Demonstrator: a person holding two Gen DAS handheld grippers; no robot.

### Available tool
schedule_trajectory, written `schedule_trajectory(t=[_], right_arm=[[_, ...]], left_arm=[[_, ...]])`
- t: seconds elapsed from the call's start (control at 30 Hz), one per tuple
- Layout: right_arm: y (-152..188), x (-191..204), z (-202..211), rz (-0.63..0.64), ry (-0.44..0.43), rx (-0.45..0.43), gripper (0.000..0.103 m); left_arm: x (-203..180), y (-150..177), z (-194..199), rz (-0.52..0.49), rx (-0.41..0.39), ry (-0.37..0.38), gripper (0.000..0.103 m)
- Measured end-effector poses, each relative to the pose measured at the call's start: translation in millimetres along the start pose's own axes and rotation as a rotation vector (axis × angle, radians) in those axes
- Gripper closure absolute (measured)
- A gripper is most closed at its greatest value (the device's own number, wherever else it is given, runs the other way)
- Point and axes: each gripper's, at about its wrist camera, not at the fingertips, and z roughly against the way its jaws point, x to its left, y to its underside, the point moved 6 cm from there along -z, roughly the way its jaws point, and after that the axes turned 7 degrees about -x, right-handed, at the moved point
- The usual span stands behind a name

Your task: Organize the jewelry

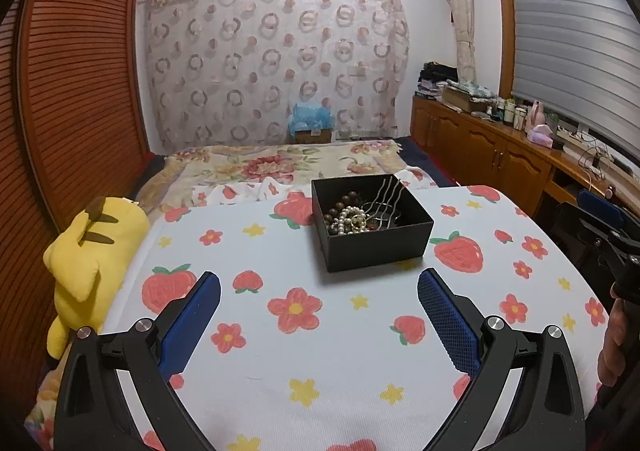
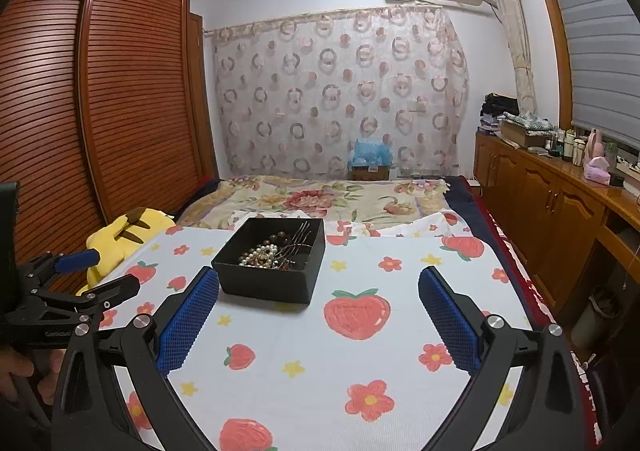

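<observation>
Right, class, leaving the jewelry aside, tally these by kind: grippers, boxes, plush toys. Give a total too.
Grippers: 2 (left gripper, right gripper)
Box: 1
Plush toy: 1
Total: 4

Item I am sorting: one black box (image 1: 372, 227), rectangular, open-topped, upright on my strawberry-print cloth (image 1: 320, 331). Contents, heaped and tangled together: a white pearl strand (image 1: 347, 220), dark brown wooden beads (image 1: 345, 200), a gold-coloured piece (image 1: 359, 224), and wavy silver hairpins (image 1: 386, 191) leaning against the far wall.
</observation>
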Motion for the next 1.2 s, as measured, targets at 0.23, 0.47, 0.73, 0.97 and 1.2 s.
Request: schedule_trajectory(t=[0.23,0.47,0.73,0.97,1.2], right_arm=[[-0.1,0.2,1.2,0.001,-0.001,0.002,0.002],[-0.3,0.5,1.7,0.002,0.0,0.003,0.002],[3.1,2.6,1.9,0.004,-0.004,0.003,0.002],[4.9,3.9,2.6,0.004,-0.003,0.006,0.002],[3.9,3.7,1.7,0.003,-0.004,0.006,0.002]], left_arm=[[0.2,-0.2,0.3,0.001,-0.001,0.001,0.008],[-0.5,-0.6,0.8,0.0,-0.003,0.004,0.008],[-2.8,-2.1,4.5,-0.002,-0.009,0.004,0.008],[-4.2,-5.6,8.1,0.0,-0.015,0.006,0.008],[-3.5,-10.0,14.4,0.007,-0.028,0.005,0.008]])
